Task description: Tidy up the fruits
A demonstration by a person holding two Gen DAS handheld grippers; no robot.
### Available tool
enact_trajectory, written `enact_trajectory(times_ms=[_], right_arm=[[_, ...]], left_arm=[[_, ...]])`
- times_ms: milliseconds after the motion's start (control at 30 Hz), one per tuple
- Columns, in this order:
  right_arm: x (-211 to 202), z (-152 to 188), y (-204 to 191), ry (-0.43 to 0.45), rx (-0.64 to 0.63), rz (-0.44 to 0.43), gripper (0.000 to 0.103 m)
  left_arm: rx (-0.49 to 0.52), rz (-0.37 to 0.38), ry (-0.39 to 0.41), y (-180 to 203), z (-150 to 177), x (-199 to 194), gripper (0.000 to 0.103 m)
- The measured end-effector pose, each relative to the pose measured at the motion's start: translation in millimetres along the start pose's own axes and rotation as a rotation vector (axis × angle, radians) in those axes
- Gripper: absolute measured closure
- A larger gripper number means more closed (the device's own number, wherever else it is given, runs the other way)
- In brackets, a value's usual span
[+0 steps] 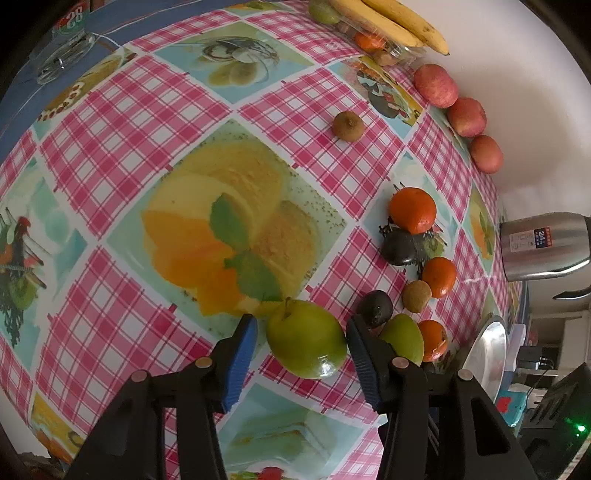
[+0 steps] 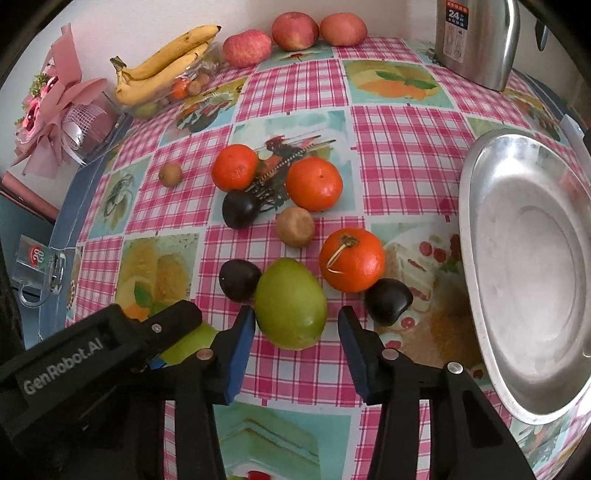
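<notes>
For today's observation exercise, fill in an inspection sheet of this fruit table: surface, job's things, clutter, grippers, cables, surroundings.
Surface: checked tablecloth printed with fruit pictures.
Job's things: two green apples, three oranges, dark plums, brown kiwis, metal tray, bare.
Clutter: bananas, three red apples, steel kettle, pink bouquet.
Grippers: left gripper and right gripper each straddle a green apple; a gap shows at one pad of each.
Cables: one by the dark devices off the table edge.
Surroundings: white wall.
</notes>
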State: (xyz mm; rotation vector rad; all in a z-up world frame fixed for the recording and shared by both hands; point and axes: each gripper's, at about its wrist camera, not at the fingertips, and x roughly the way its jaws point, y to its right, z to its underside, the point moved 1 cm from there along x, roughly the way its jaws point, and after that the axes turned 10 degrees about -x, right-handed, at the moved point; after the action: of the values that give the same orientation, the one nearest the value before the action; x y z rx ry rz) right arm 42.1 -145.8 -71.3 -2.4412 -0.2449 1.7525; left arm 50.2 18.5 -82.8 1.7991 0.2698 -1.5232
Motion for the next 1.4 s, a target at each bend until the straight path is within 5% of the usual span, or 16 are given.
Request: enact_trajectory(times_ms=[867, 1400], right_arm=[[-2.2, 5.4, 3.7, 0.010, 0.063, -0.095, 0.063], [-23.7, 2.1, 3.9, 0.075, 0.050, -0.098, 0.064]], left_arm=[[0.007, 0.017, -0.013, -0.1, 1.0, -1.3, 0.056], [0.038, 0.100, 0.128, 7.9, -3.2, -46.0, 0.056]])
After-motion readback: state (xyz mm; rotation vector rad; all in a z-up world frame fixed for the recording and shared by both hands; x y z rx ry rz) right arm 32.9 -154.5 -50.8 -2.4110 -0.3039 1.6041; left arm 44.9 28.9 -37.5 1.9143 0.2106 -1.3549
